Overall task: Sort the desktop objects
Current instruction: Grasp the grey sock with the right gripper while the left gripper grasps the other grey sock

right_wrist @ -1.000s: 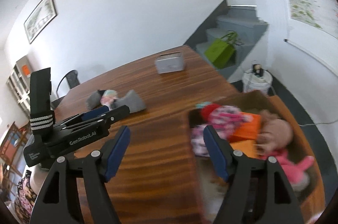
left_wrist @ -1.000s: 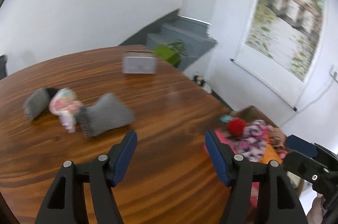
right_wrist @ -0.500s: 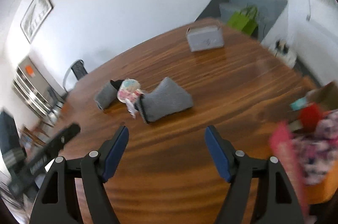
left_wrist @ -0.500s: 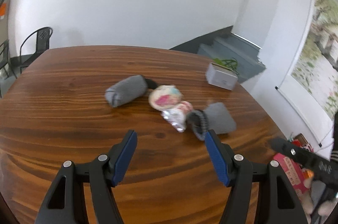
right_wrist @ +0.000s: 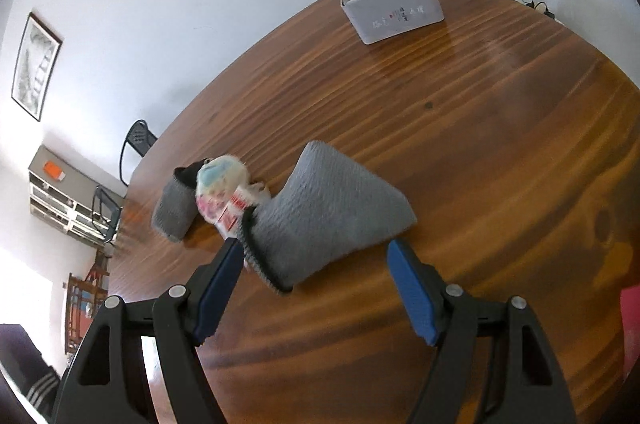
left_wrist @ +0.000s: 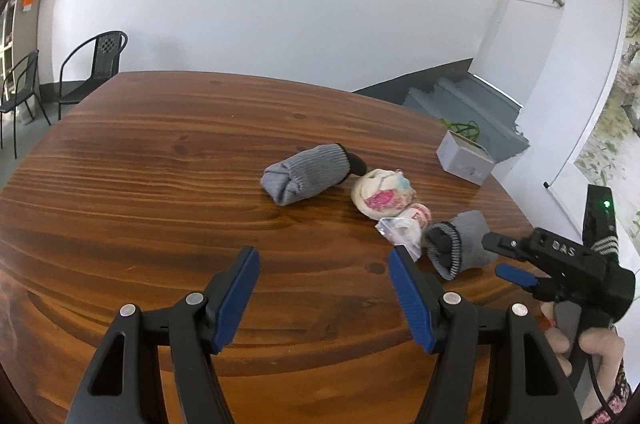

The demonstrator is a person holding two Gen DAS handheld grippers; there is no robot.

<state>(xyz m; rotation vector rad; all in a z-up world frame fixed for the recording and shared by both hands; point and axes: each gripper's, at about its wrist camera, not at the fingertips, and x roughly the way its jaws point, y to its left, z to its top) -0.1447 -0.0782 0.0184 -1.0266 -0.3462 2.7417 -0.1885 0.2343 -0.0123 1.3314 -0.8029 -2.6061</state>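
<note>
Grey sock (right_wrist: 332,212) lies mid-table (right_wrist: 500,152), before wide-spread right gripper (right_wrist: 316,288).

In the right wrist view, the grey sock (right_wrist: 328,212) is hiding part of the wrapped packet (right_wrist: 230,218), and a pink thing (right_wrist: 630,320) is running off the right edge, too cropped to identify. The print on the white box (right_wrist: 394,10) is showing too small to read.

Wooden table (left_wrist: 160,164) carried rolled grey sock (left_wrist: 306,173), pastel bundle (left_wrist: 383,193), second grey sock (right_wrist: 328,212), white box (right_wrist: 394,10) near far edge.
</note>
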